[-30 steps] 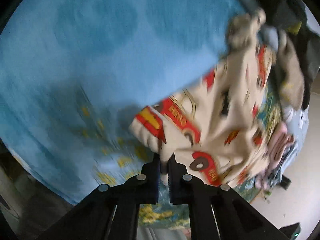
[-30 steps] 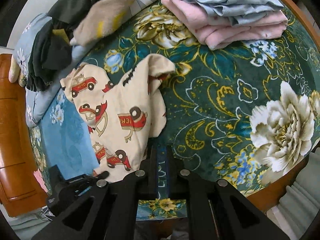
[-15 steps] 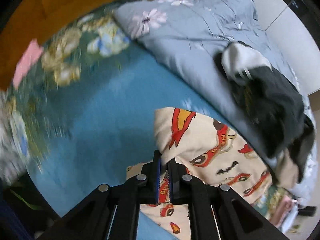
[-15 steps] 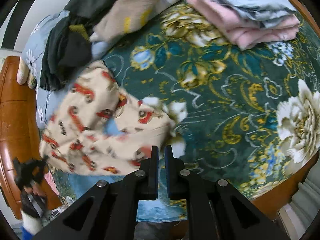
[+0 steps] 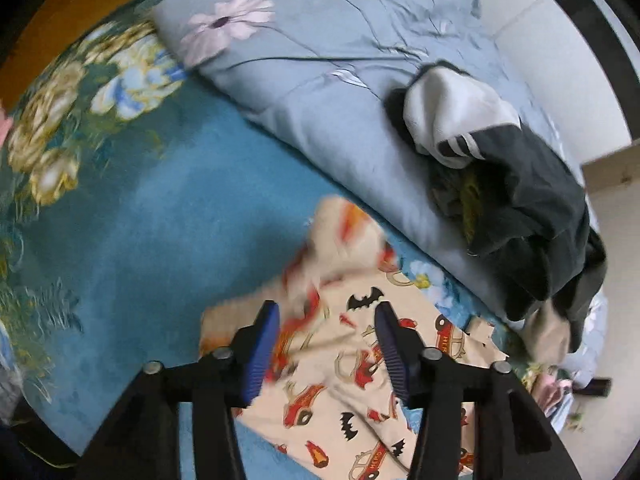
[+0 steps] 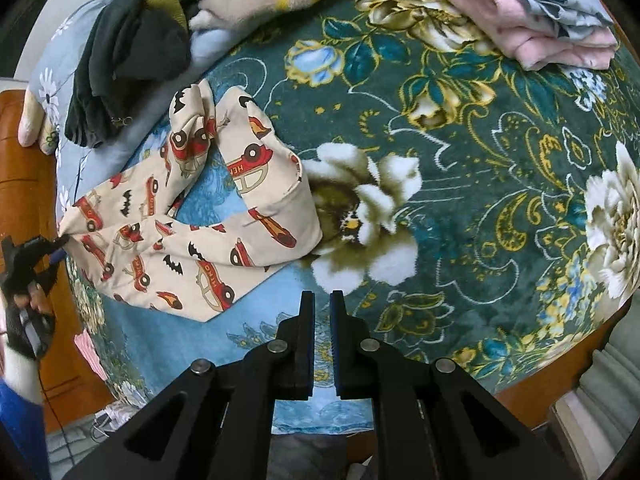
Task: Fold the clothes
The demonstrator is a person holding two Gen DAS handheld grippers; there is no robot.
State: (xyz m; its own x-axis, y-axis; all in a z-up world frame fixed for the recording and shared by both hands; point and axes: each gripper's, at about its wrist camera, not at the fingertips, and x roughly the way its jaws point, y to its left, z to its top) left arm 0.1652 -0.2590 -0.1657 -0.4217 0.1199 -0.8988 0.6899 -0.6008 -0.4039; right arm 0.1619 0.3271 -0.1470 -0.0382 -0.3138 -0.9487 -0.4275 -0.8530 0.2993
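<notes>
**Pyjamas on the bed, both tongs free**

We see the cream pyjamas (image 6: 192, 236) (printed with red cars and black bats) lying crumpled on the blanket (image 6: 480, 168), partly on its blue patch and partly on the green floral part. In the right wrist view they sit left of centre, bunched into folds, with one edge beside a big white flower in the print.

Our left gripper (image 5: 326, 344) hangs over the pyjamas (image 5: 360, 380) with its jaws wide apart and nothing between them; the cloth just ahead of the fingers is blurred. In the right wrist view the same gripper (image 6: 56, 246) shows at the far left, at the pyjamas' corner, though we cannot tell whether it touches.

Our right gripper (image 6: 322, 300) has its jaws nearly together, a narrow gap left, gripping nothing, and it sits over the blanket just beside the pyjamas' near edge.

A dark pile (image 5: 532, 216) rests on the grey quilt (image 5: 320, 64). Folded pink clothes (image 6: 540, 36) lie well apart, at the far corner.
</notes>
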